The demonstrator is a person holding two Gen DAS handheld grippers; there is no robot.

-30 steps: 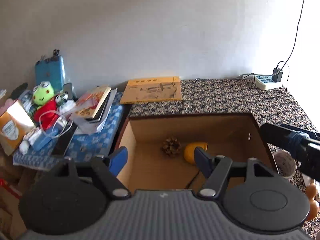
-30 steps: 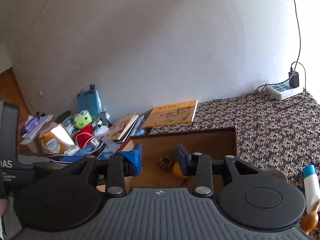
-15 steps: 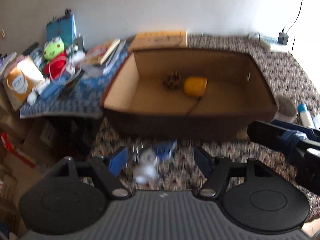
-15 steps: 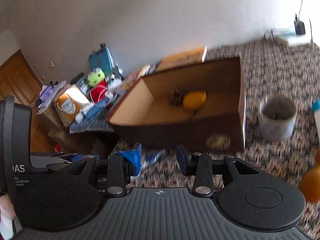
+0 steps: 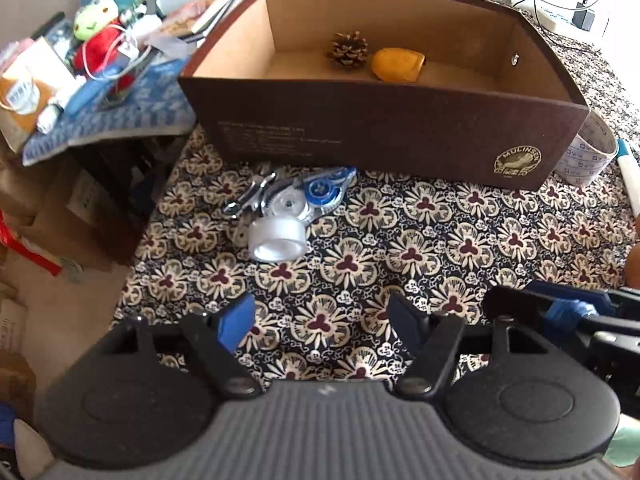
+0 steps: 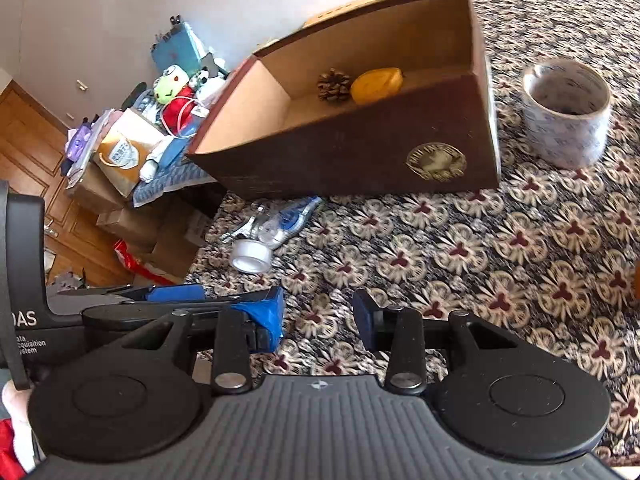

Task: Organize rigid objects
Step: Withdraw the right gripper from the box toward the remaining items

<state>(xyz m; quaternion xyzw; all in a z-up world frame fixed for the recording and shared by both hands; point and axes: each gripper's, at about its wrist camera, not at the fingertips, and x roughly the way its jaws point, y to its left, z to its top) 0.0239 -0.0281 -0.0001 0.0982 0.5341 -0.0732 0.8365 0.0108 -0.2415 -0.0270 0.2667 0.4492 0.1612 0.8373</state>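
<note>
Both hands are dipping down from looking over the open brown cardboard box [image 5: 384,128] toward the small clear tape roll [image 5: 277,237] near the flowery table's left edge, left gripper [image 5: 322,318] wide, right gripper [image 6: 319,314] narrower, both empty.

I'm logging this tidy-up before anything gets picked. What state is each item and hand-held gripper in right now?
Brown box: open-topped, upright on the patterned cloth.
Pine cone: inside the box.
Orange object: inside the box, beside the pine cone.
Small tape roll: on its side, outside the box.
Correction tape dispenser: lying flat, outside.
Large tape roll: standing on end, outside.
Left hand-held gripper: open, empty.
Right hand-held gripper: open, empty.
</note>
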